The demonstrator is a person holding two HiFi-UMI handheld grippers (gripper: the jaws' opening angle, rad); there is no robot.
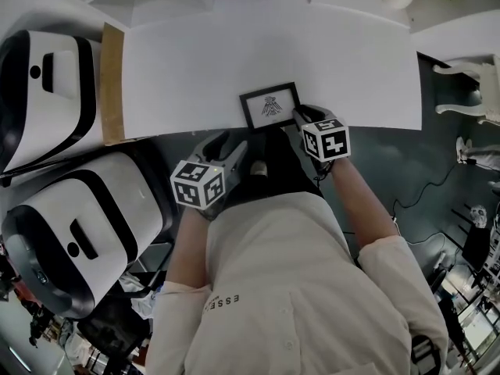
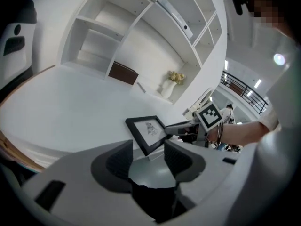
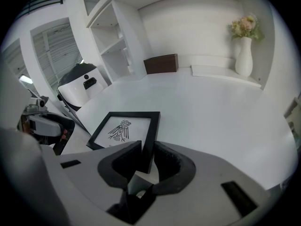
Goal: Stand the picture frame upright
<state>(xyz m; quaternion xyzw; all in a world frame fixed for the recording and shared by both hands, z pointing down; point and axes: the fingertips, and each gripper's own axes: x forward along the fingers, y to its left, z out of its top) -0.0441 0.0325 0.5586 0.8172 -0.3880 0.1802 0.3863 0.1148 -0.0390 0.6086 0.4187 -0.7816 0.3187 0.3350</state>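
A small black picture frame (image 1: 270, 106) with a bird drawing rests near the front edge of the white table (image 1: 234, 61). My right gripper (image 1: 300, 116) is shut on its right border; in the right gripper view the frame (image 3: 123, 128) has that border pinched between the jaws of this gripper (image 3: 147, 154). In the left gripper view the frame (image 2: 146, 132) looks tilted up off the table. My left gripper (image 1: 233, 148) hangs open and holds nothing, off the table's front edge, left of and nearer than the frame. Its jaws (image 2: 148, 154) point toward the frame.
A white vase (image 3: 243, 55) with flowers and a brown box (image 3: 161, 63) stand at the back by white shelves (image 2: 141, 27). Two white-and-black machines (image 1: 47, 92) (image 1: 78, 233) sit at the left. A wooden strip (image 1: 112, 84) borders the table's left side. A white chair (image 1: 469, 84) stands at the right.
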